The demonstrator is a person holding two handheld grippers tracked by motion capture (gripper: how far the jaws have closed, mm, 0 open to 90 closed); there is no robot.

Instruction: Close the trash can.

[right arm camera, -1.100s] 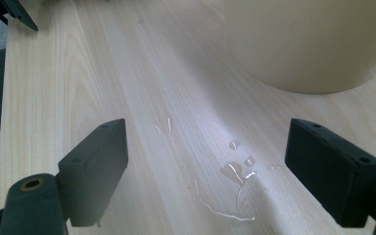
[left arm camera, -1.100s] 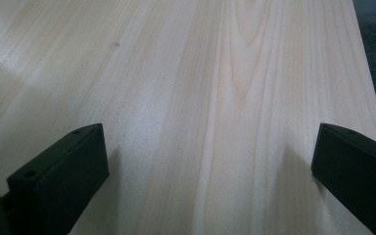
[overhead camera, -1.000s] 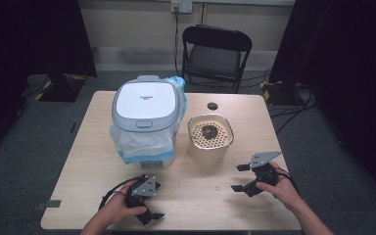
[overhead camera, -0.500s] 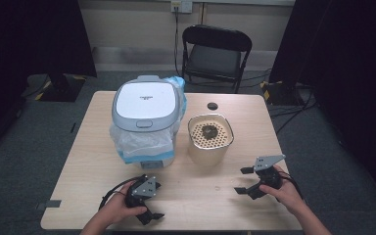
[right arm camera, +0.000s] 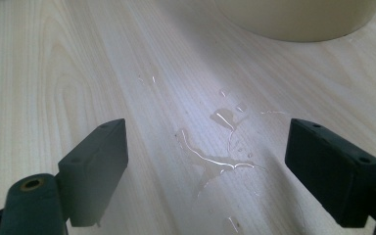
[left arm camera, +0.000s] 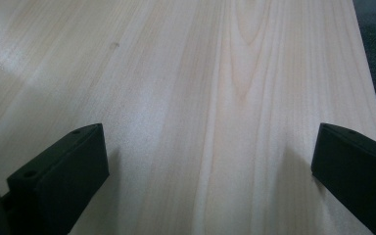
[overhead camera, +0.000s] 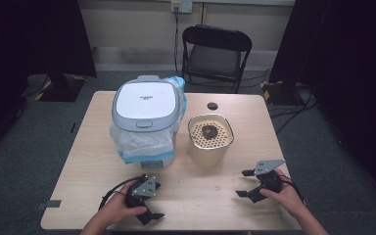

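Bare surface [overhead camera: 196, 196] lies open between the left gripper [overhead camera: 152, 204] and right gripper [overhead camera: 245, 183]. Farther back, the lidded bin [overhead camera: 146, 122] and perforated beige pot [overhead camera: 210, 139] stand close together, with a narrow gap between them. Spilled liquid [right arm camera: 215, 161] wets the wood before the right gripper.

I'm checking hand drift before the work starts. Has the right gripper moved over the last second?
Yes. The right gripper has slid back toward the table's near edge, away from the beige basket, jaws open.
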